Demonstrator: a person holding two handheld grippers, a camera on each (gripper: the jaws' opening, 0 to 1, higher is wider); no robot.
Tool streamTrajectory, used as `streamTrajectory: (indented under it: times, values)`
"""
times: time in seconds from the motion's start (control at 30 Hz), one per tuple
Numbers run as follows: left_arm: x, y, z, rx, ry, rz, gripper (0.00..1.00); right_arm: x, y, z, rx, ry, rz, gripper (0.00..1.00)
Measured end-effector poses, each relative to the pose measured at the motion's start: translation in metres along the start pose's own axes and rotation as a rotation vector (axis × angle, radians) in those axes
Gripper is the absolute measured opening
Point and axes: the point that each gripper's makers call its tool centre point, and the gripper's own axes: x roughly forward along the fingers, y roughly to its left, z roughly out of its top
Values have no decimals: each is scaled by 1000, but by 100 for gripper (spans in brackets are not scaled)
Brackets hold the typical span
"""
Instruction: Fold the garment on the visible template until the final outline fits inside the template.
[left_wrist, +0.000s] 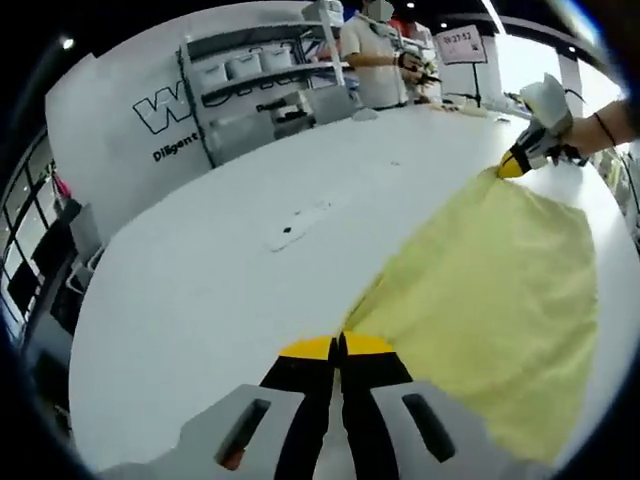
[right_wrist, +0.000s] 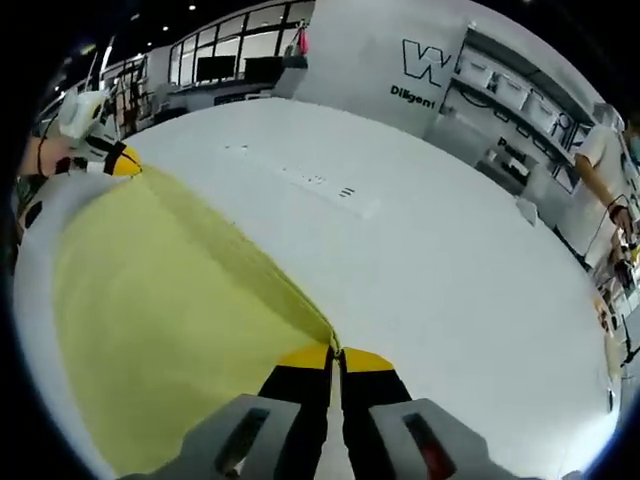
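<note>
The yellow garment (left_wrist: 500, 300) lay on the white counter (left_wrist: 220, 290), stretched between the 2 hand-held grippers: left (left_wrist: 338, 347) and right (right_wrist: 335, 357), each clamped on a corner.

Garment (left_wrist: 500, 300) is seen as plain pale yellow, no pattern; same in the right gripper view (right_wrist: 150, 320). Table (left_wrist: 220, 290) is plain white. Left gripper (left_wrist: 339, 347) and right gripper (right_wrist: 337, 358): yellow tips, black jaws, grey housings. Far wall (left_wrist: 110, 130) is white with black lettering. Shelving (left_wrist: 260, 85) is grey with white bins.
</note>
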Motion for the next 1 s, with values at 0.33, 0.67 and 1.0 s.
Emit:
streamTrajectory:
  times: [0.33, 0.67, 1.0]
  values:
    - [-5, 3, 4, 33, -28, 20, 6, -7, -14, -5, 11, 21, -66, 4]
    - [-30, 10, 6, -14, -45, 42, 10, -30, -17, -9, 205, -22, -111, 16]
    - [-61, -18, 7, -23, -76, -4, 12, -51, 3, -1, 167, -79, -92, 14]
